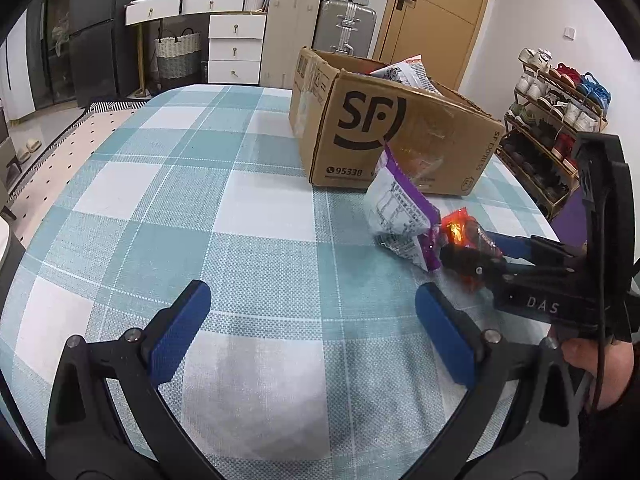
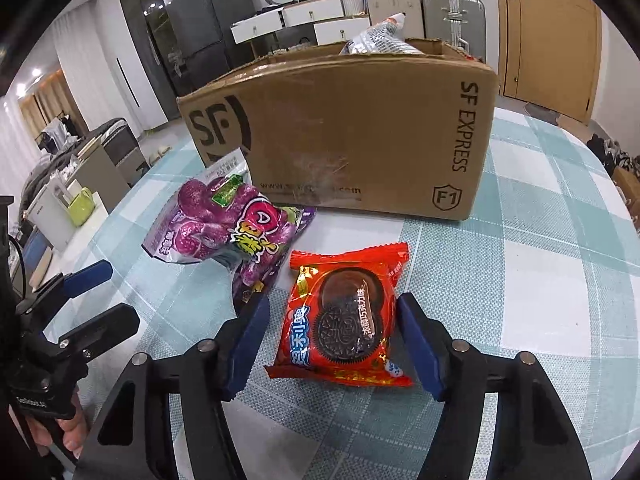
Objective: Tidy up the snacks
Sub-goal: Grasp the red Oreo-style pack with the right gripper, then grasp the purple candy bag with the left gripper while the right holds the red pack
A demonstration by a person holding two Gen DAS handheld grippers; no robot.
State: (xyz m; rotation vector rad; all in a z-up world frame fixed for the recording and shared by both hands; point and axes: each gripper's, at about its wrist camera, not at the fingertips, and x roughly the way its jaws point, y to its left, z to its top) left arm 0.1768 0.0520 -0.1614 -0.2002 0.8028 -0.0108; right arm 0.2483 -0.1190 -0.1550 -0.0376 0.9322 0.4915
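Observation:
A red cookie packet (image 2: 340, 320) lies flat on the checked tablecloth (image 2: 540, 260), between the blue pads of my right gripper (image 2: 332, 300). The pads stand close along its two sides, and a sliver of cloth shows at the left one. Just left of it lies a purple grape candy bag (image 2: 224, 224), leaning toward the brown cardboard box (image 2: 340, 140). A silver snack bag (image 2: 380, 40) sticks out of the box. In the left wrist view, my left gripper (image 1: 312, 292) hovers open over bare cloth, left of the right gripper (image 1: 464, 246), the red packet (image 1: 458, 226) and the purple bag (image 1: 400, 216).
The box (image 1: 360, 132) stands at the far right part of the table. A shoe rack (image 1: 552, 120) stands beyond the table's right edge. Drawers, suitcases and a wooden door (image 1: 436, 12) line the back wall. A hand (image 1: 580, 356) holds the right gripper's handle.

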